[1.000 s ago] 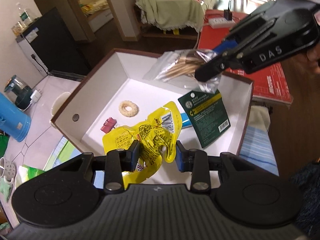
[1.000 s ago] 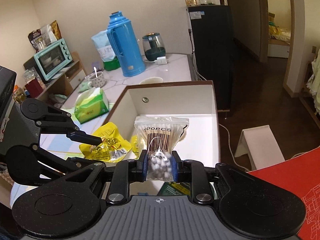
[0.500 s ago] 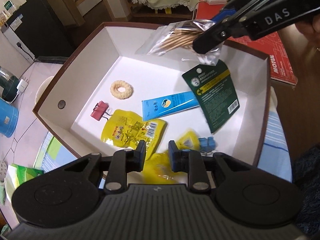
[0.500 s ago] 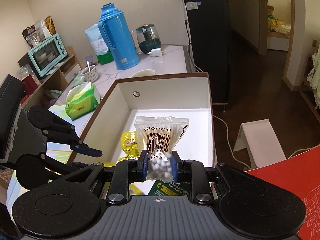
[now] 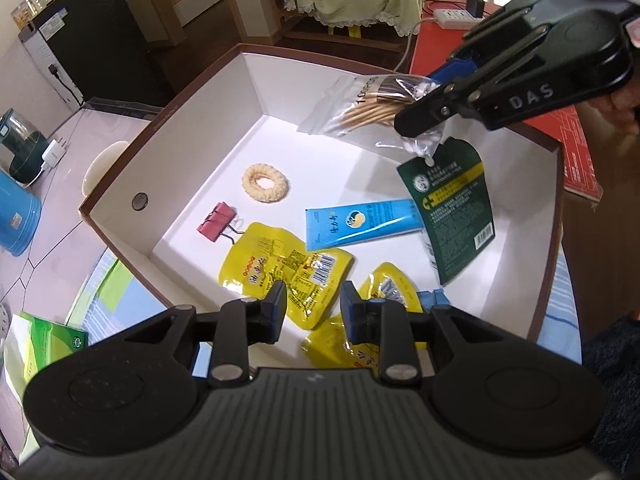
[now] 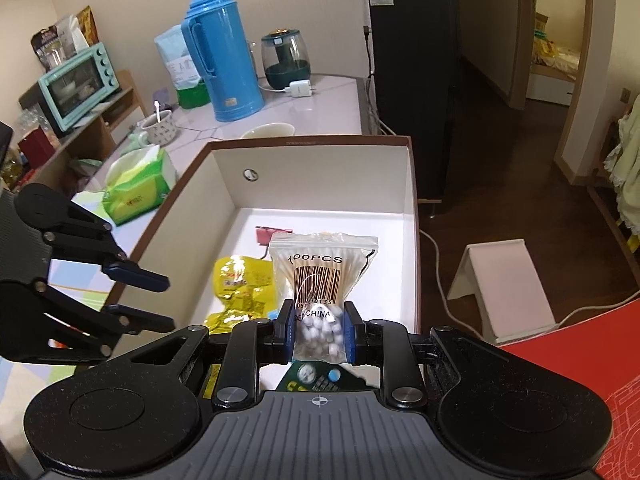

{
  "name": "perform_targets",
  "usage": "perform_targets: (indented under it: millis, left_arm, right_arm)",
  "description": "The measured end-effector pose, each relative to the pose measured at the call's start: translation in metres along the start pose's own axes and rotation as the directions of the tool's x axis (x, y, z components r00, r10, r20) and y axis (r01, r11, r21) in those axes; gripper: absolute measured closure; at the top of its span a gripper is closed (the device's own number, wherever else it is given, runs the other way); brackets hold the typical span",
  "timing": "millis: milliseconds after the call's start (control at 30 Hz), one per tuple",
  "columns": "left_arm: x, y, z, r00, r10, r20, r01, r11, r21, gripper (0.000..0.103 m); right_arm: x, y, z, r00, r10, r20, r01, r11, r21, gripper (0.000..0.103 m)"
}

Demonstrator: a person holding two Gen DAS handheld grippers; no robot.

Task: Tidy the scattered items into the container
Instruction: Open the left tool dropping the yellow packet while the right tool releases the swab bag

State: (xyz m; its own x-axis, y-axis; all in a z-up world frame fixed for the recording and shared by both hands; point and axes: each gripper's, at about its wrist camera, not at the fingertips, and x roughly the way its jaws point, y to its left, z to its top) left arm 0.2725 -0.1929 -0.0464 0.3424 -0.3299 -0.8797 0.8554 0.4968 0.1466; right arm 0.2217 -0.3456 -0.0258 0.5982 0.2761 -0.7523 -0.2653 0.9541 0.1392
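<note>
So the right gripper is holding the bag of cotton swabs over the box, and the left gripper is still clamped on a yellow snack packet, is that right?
Not quite. The left gripper is open and holds nothing; the left wrist view shows the yellow snack packet lying in the box. The right gripper does hold the bag of cotton swabs over it.

The left wrist camera looks steeply down, close above the near edge of the white, brown-rimmed cardboard box point(image 5: 248, 92). The right wrist camera faces along the box point(image 6: 320, 168) from its opposite edge, more level. Both share its floor.
</note>
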Motion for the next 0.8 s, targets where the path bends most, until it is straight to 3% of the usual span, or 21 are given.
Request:
perform_targets:
  millis: [333, 533, 567, 600, 633, 700, 800]
  left_arm:
    - [0.007, 0.029, 0.012, 1.000, 0.016, 0.027, -0.015, 0.999, -0.037, 0.077]
    - [0.013, 0.040, 0.015, 0.999, 0.014, 0.034, -0.012, 0.999, -0.053, 0.077]
    - [0.013, 0.041, 0.015, 0.999, 0.012, 0.034, -0.010, 0.998, -0.057, 0.077]
    - [0.014, 0.042, 0.014, 0.999, 0.010, 0.035, -0.008, 0.998, -0.061, 0.077]
    - [0.014, 0.043, 0.014, 0.999, 0.009, 0.036, -0.007, 0.998, -0.065, 0.077]
    - [0.014, 0.044, 0.013, 0.999, 0.008, 0.036, -0.005, 0.998, -0.070, 0.077]
    - [0.013, 0.044, 0.011, 0.999, 0.008, 0.039, -0.005, 0.997, -0.080, 0.077]
  right_arm:
    - [0.033, 0.001, 0.015, 0.996, -0.094, -0.001, 0.094, 0.996, -0.009, 0.081]
    - [0.054, 0.014, 0.020, 0.982, -0.186, 0.020, 0.187, 0.975, -0.120, 0.080]
    - [0.057, 0.015, 0.019, 0.981, -0.195, 0.023, 0.196, 0.971, -0.136, 0.069]
    - [0.059, 0.017, 0.019, 0.979, -0.204, 0.029, 0.206, 0.967, -0.147, 0.033]
    - [0.058, 0.018, 0.017, 0.975, -0.216, 0.051, 0.221, 0.963, -0.152, 0.019]
    - [0.054, 0.021, 0.015, 0.974, -0.200, 0.103, 0.215, 0.963, -0.165, 0.018]
    - [0.054, 0.024, 0.015, 0.968, -0.228, 0.103, 0.244, 0.953, -0.181, 0.018]
